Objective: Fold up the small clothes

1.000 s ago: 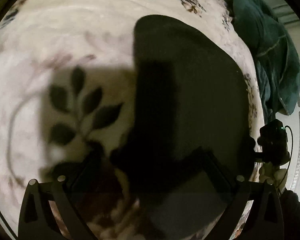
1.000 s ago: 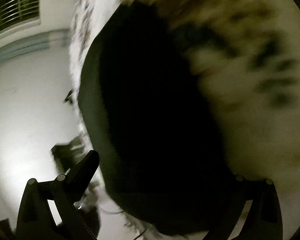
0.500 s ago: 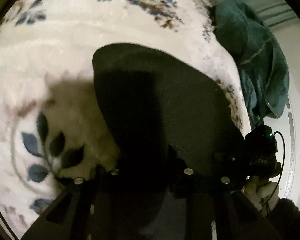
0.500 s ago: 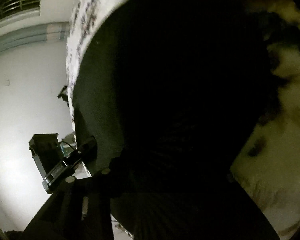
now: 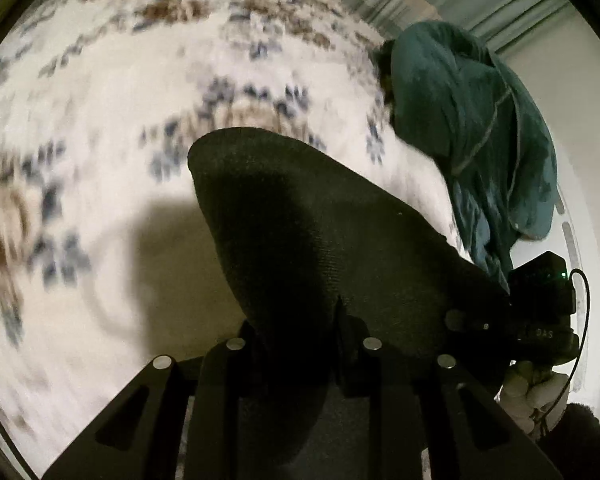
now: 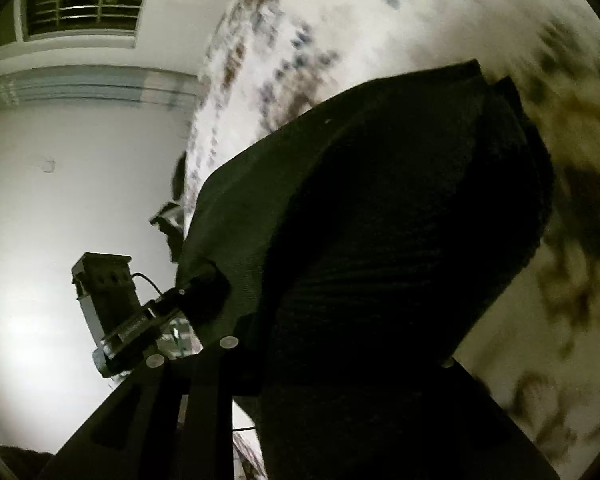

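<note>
A small black knit garment (image 5: 320, 216) hangs over a white floral blanket (image 5: 120, 100). My left gripper (image 5: 300, 340) is shut on its near edge, cloth pinched between the fingers. My right gripper (image 6: 320, 344) is shut on the same garment (image 6: 380, 220), which drapes over its fingers and hides the right one. In the left wrist view the right gripper (image 5: 540, 312) grips the garment's right corner. In the right wrist view the left gripper (image 6: 140, 320) holds the left corner. The garment is lifted off the blanket between both grippers.
A teal garment (image 5: 480, 140) lies heaped at the bed's far right edge. White wall (image 6: 60, 200) and a window (image 6: 84, 0) lie beyond the bed (image 6: 340, 20). A gloved hand (image 5: 532, 396) holds the right gripper.
Both grippers have closed on the black garment's edge and lifted it off the blanket. The views have tilted up and the blanket has dropped further away.
</note>
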A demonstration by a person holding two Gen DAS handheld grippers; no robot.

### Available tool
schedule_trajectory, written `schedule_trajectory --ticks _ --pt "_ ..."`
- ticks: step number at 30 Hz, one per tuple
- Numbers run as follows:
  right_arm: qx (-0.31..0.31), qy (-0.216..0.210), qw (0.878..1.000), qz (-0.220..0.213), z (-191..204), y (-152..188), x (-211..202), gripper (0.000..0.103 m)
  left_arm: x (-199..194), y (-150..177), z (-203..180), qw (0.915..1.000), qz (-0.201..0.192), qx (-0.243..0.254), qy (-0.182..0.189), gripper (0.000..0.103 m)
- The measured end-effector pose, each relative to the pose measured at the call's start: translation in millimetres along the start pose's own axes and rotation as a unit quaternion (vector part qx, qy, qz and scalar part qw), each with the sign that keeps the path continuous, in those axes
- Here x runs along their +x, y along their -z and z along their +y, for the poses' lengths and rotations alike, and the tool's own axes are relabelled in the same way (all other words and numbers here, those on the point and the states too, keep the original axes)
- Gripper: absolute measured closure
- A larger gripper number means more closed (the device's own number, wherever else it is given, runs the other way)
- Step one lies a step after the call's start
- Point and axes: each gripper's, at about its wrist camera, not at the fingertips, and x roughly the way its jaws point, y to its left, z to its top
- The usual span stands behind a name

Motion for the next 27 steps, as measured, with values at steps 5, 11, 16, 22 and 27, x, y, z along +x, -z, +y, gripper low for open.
schedule_trajectory --ticks 5,11,16,22,27 --pt "-0.011 -0.004 1.0 -0.022 26 -77 28 0.077 13 -77 20 0.9997 -0.017 0.016 -0.009 0.084" --pt "0.0 0.06 0.997 -0.04 26 -167 78 0.069 71 -160 60 0.9967 0.032 0.014 -0.073 0.074" --pt "0.001 0.224 0.973 -0.046 10 -184 94 0.001 103 -159 91 0.9881 0.053 0.016 -0.144 0.06" --pt "-0.108 0.414 0.902 -0.063 32 -144 83 0.0 83 -130 83 0.9768 0.021 0.028 -0.211 0.009" --pt "-0.103 0.462 0.876 -0.097 49 -91 48 0.0 53 -98 53 0.9668 -0.005 0.024 -0.254 0.006"
